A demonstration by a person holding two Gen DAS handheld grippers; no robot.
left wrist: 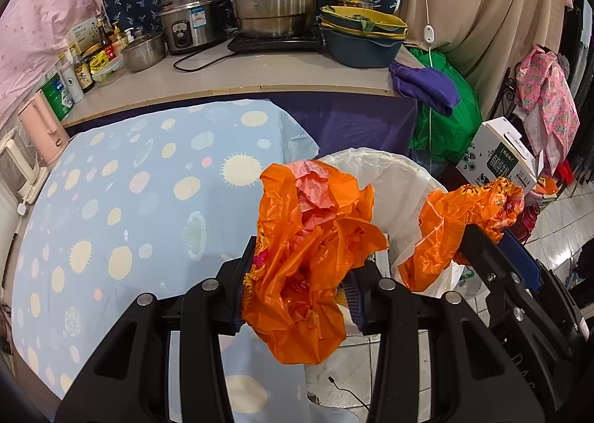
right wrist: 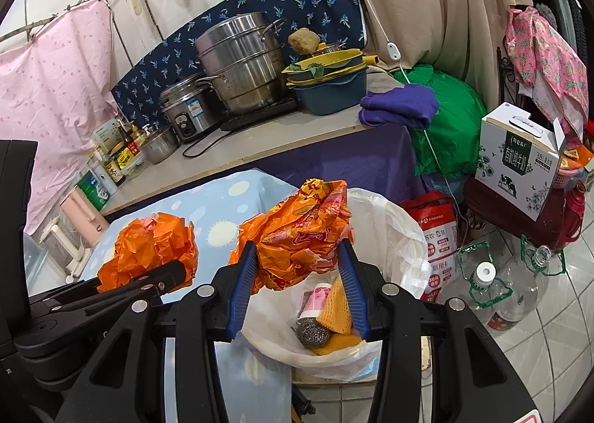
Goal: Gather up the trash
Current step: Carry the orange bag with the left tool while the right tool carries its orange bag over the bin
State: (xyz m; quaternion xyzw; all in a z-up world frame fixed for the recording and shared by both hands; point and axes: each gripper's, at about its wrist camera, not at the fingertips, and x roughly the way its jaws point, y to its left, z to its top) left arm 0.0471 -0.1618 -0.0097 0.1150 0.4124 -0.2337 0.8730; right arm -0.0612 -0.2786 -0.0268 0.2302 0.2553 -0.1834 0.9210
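Note:
My left gripper is shut on a crumpled orange plastic bag, held at the edge of the table beside the white-lined trash bin. My right gripper is shut on a second orange printed plastic bag, held over the rim of the bin. Inside the bin lie a steel scourer, a pink cup and yellow sponge cloths. The right gripper also shows in the left wrist view, and the left gripper in the right wrist view.
A table with a light-blue dotted cloth lies left of the bin. Behind is a counter with pots, basins and bottles. A milk carton box, a red bag and clear plastic bottles stand on the tiled floor at right.

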